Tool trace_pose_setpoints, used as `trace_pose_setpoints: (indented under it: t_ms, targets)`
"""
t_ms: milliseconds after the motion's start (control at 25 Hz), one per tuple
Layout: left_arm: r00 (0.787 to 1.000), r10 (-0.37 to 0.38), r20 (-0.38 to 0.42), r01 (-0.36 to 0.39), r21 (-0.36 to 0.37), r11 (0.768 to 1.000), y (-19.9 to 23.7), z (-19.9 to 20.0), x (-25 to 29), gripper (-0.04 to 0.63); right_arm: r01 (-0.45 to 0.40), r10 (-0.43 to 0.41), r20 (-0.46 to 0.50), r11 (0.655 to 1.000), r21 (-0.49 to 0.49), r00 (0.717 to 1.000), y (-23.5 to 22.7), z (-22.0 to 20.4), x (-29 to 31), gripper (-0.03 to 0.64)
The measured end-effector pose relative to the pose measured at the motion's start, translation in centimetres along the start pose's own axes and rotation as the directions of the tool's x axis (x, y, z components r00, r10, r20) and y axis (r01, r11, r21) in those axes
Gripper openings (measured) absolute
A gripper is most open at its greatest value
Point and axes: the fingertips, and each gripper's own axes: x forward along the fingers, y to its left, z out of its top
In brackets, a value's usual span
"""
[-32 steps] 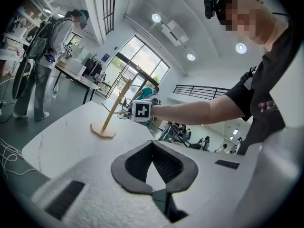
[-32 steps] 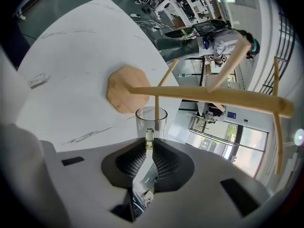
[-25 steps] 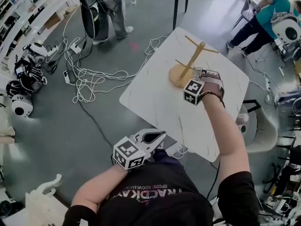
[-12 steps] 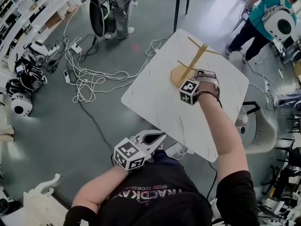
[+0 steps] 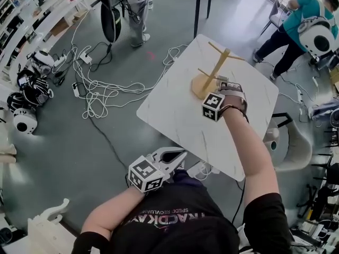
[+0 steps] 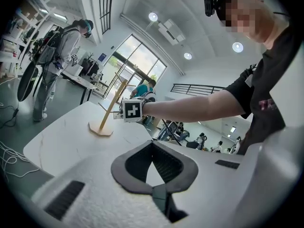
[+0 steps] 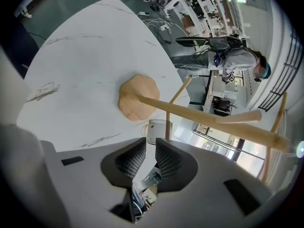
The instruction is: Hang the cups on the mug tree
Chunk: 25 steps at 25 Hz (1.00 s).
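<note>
A wooden mug tree (image 5: 218, 62) stands on the far part of the white marble table (image 5: 175, 115). My right gripper (image 5: 222, 84) is right beside its trunk, above the round base. In the right gripper view a clear glass cup (image 7: 159, 128) sits at the tips of my right gripper (image 7: 150, 144), whose jaws are closed to a thin gap on its wall, next to a peg of the mug tree (image 7: 190, 110). My left gripper (image 5: 183, 152) hangs near my body, off the table's near edge, shut and empty. The left gripper view shows the mug tree (image 6: 110, 110) far beyond the left gripper (image 6: 152, 145).
Cables (image 5: 100, 89) lie tangled on the grey floor left of the table. One person (image 5: 124, 9) stands at the back, another (image 5: 302, 20) at the top right. A white chair (image 5: 296, 147) stands by the table's right side.
My right gripper has shifted slightly left, closer to the tree's trunk, with the cup. The left gripper has stayed where it was.
</note>
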Motion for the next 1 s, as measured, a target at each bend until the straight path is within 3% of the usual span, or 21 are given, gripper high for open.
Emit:
trace_pose_setpoints:
  t_ms: [200, 280, 360, 440, 520, 640, 880, 920, 1000]
  targets:
    - [1.0, -0.012, -0.013, 0.012, 0.011, 1.0, -0.6, 0.0, 0.3, -0.003, 0.027, -0.03, 0.071, 0.999, 0.042, 0.997, 0.2, 0.4, -1.5, 0.046]
    - [1.0, -0.015, -0.018, 0.015, 0.013, 1.0, -0.8, 0.0, 0.2, -0.003, 0.036, -0.057, 0.167, 0.991, 0.126, 0.984, 0.0, 1.1, -3.3, 0.044]
    - [0.999, -0.021, -0.024, 0.022, 0.015, 1.0, -0.9, -0.1, 0.1, -0.003, -0.034, -0.051, 0.299, 0.962, 0.272, 0.953, 0.2, 1.8, -5.3, 0.036]
    - [0.999, -0.031, -0.031, 0.032, 0.021, 0.999, -1.2, -0.1, 0.0, -0.003, -0.206, -0.016, 0.45, 0.875, 0.439, 0.893, 1.0, 2.3, -7.2, 0.017]
    - [0.998, -0.041, -0.039, 0.042, 0.029, 0.999, -1.6, -0.2, -0.2, -0.003, -0.379, -0.013, 0.578, 0.744, 0.551, 0.816, 2.1, 2.5, -9.0, 0.012]
    - [0.998, -0.052, -0.048, 0.053, 0.037, 0.998, -2.0, -0.4, -0.4, -0.003, -0.562, -0.084, 0.708, 0.546, 0.621, 0.701, 3.0, 2.5, -11.8, 0.011]
    - [0.995, -0.071, -0.063, 0.074, 0.052, 0.996, -3.1, -1.4, -1.3, -0.003, -0.827, -0.268, 0.851, 0.232, 0.512, 0.452, 4.3, 2.4, -18.1, 0.011]
    - [0.995, -0.074, -0.064, 0.078, 0.054, 0.996, -3.4, -1.6, -1.6, -0.003, -0.852, -0.293, 0.859, 0.197, 0.484, 0.42, 4.7, 2.3, -19.2, 0.011]
    - [0.995, -0.079, -0.067, 0.083, 0.061, 0.995, -4.0, -1.9, -2.0, -0.003, -0.882, -0.332, 0.866, 0.161, 0.443, 0.374, 5.5, 2.2, -21.3, 0.011]
